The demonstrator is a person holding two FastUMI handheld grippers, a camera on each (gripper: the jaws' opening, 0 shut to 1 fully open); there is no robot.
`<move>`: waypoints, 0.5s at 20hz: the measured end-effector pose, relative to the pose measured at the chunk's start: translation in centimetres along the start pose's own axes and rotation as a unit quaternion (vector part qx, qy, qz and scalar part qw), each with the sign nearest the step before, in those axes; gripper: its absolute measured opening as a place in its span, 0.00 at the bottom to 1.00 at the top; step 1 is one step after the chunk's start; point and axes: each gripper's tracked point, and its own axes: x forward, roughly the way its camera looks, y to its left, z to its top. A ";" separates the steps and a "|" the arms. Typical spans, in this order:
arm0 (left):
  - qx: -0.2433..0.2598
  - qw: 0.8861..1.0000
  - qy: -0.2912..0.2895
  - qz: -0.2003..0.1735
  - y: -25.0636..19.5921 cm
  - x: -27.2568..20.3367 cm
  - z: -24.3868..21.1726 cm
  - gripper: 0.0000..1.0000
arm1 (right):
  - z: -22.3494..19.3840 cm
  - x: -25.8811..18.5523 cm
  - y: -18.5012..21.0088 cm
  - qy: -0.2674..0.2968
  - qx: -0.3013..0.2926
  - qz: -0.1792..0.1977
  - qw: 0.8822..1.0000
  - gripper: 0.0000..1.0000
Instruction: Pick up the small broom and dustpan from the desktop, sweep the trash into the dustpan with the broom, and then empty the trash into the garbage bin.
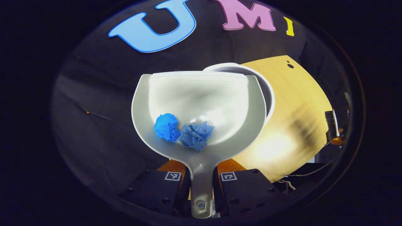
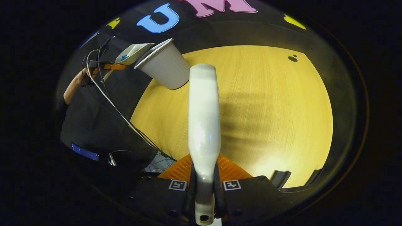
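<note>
Holding the dustpan by its handle, the left claw carries two blue wads beside the bin; tip forward over the rim slowly. Right claw pinches the broom above the tabletop.

Glossy plastic dustpan, wood-grain desktop

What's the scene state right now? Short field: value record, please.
left gripper: shut on handle of the white plastic dustpan
dustpan load: two crumpled blue paper balls
dustpan position: raised, front lip at the rim of the white round garbage bin
right gripper: shut on the white plastic broom handle
surface: light wooden desktop
emptying: not yet done
</note>
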 end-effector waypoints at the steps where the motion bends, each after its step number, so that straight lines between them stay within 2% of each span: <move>1: 0.015 1.000 0.010 0.022 0.3 0.3 0.4 0.29 | -0.6 0.4 -0.2 -0.007 0.010 -0.007 1.000 0.28; 6: 0.080 0.994 0.031 0.063 1.1 -0.7 0.8 0.29 | -3.0 2.1 0.6 -0.024 0.079 0.003 0.997 0.28; 10: 0.159 0.979 0.050 0.118 2.0 -1.0 1.1 0.31 | -4.1 2.3 1.3 -0.023 0.083 0.006 0.996 0.28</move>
